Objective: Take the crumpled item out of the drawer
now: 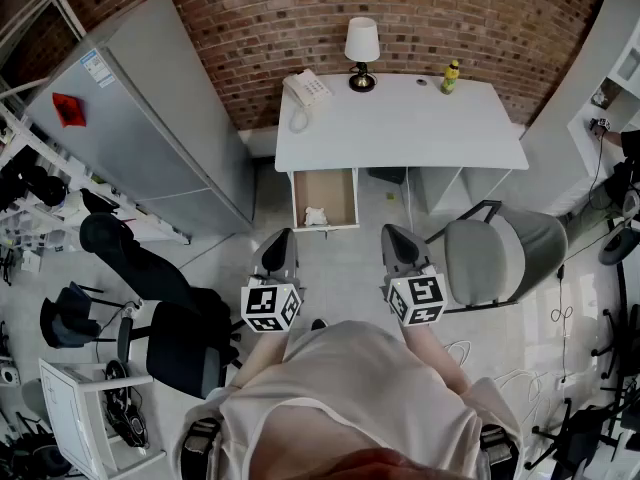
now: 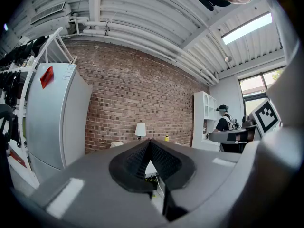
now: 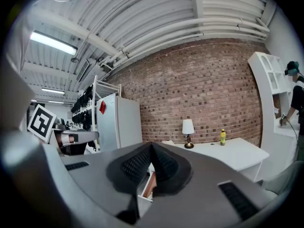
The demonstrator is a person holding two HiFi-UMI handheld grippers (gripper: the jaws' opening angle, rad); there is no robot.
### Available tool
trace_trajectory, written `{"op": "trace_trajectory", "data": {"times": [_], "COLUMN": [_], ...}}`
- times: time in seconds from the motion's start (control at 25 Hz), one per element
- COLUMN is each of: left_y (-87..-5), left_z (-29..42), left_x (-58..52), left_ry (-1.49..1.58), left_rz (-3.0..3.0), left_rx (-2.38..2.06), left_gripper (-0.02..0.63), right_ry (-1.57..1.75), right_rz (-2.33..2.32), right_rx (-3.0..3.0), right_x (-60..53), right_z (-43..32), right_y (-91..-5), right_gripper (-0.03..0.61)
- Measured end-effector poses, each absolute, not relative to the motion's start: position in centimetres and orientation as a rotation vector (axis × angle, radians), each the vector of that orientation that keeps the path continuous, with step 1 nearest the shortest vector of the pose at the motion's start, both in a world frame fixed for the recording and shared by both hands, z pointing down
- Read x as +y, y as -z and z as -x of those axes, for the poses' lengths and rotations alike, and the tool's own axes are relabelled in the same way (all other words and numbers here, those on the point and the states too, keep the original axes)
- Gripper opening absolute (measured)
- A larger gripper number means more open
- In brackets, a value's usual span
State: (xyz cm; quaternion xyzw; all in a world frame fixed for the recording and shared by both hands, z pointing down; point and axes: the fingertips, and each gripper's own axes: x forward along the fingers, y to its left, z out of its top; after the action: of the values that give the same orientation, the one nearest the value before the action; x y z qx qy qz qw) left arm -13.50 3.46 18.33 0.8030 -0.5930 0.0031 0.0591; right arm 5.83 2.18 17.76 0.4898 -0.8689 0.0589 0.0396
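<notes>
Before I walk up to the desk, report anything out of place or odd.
The desk's drawer stands pulled out, and a crumpled white item lies in its near corner, at the head view's left. Nothing else looks spilled, tipped or damaged.

Your head camera sits above your shoulders and looks steeply down and forward, well back from the white rectangular desk (image 1: 400, 128) at twelve o'clock. The camera on your left gripper (image 1: 279, 236) rides just behind its dark ribbed jaws and faces roughly level toward the red brick wall (image 1: 300, 13). The one on your right gripper (image 1: 394, 232) faces the same wall from close alongside, at three o'clock. All three views share the wall, the desk, the white-shaded table lamp (image 1: 361, 48), the small yellow bottle (image 1: 451, 76) and the tall silver refrigerator (image 1: 150, 118) at ten o'clock.
</notes>
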Motion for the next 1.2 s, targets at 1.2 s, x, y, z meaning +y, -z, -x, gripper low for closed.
{"op": "trace_trajectory", "data": {"times": [1.2], "left_y": [-19.8], "left_z": [10.1], "left_x": [5.0], "left_ry": [-0.072], "left_rz": [-2.340], "left_rx": [-1.871], "left_gripper": [0.009], "right_ry": [-0.259], "right_rz": [-1.342], "right_rx": [-2.758], "right_x": [2.1], "right_z": [-8.4], "right_y": [-19.5], "right_gripper": [0.006]}}
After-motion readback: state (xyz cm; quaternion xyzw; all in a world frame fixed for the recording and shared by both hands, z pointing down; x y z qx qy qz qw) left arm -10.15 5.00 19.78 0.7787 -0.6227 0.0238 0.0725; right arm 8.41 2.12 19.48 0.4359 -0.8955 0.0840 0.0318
